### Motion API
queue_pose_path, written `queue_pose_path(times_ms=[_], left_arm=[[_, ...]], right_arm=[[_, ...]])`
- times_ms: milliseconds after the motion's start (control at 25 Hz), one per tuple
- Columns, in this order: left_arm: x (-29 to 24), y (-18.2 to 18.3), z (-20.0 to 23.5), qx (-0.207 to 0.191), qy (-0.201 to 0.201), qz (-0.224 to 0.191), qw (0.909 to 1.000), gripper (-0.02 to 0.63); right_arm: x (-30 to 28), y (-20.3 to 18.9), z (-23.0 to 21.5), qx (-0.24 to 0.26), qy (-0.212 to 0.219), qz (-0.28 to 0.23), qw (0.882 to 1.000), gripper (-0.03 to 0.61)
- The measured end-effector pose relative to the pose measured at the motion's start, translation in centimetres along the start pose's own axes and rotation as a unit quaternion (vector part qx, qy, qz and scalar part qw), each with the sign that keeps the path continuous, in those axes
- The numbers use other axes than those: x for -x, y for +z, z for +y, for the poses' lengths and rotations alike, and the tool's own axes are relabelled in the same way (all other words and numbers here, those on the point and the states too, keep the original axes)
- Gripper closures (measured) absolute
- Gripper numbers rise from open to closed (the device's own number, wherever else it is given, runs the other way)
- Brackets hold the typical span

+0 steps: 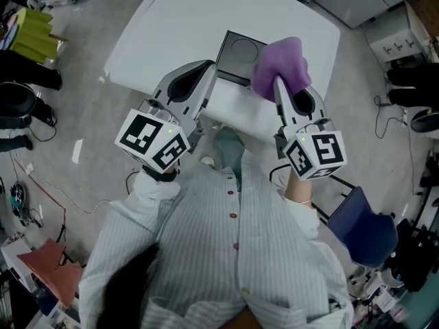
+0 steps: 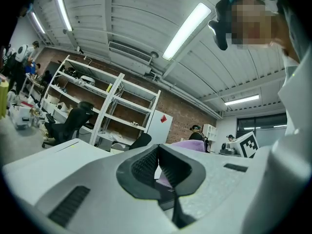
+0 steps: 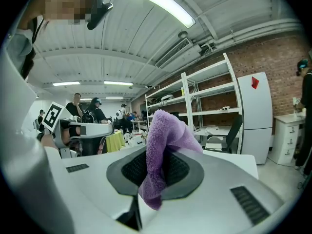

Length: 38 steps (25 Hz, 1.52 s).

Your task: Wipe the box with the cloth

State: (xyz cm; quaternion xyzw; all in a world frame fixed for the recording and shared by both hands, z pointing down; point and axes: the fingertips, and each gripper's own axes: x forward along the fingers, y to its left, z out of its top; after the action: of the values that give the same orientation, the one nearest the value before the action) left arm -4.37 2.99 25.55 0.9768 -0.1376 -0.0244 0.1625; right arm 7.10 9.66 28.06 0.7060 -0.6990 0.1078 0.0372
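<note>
I hold both arms out from my chest in striped sleeves, the two grippers side by side over the near edge of the white table, both aimed away from me. My left gripper points level, its jaws pressed together with nothing between them. My right gripper tips slightly downward and pinches the purple cloth, which bunches up above the pads and hangs a short tail below them. The dark box sits on the table just ahead of both tips; seen from above, the cloth overlaps its right side, though I cannot tell whether they touch.
</note>
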Motion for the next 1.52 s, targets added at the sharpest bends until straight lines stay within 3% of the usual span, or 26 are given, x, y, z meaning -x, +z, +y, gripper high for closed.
queue_pose_path(times_ms=[480,800,1520], left_arm=[[-8.9,1.5,2.6,-0.001,0.014,0.011,0.9998,0.603],[-11.3,0.4,4.0,0.005,0.025,0.028,0.9993,0.603],[-14.3,-2.2,9.8,0.012,0.016,0.094,0.9953,0.603]], right_arm=[[-5.2,2.4,-7.4,-0.006,0.015,0.007,1.0,0.528],[-7.1,2.3,-9.0,-0.01,0.027,0.014,0.999,0.528],[-12.6,1.8,-10.5,-0.021,0.009,0.04,0.999,0.528]])
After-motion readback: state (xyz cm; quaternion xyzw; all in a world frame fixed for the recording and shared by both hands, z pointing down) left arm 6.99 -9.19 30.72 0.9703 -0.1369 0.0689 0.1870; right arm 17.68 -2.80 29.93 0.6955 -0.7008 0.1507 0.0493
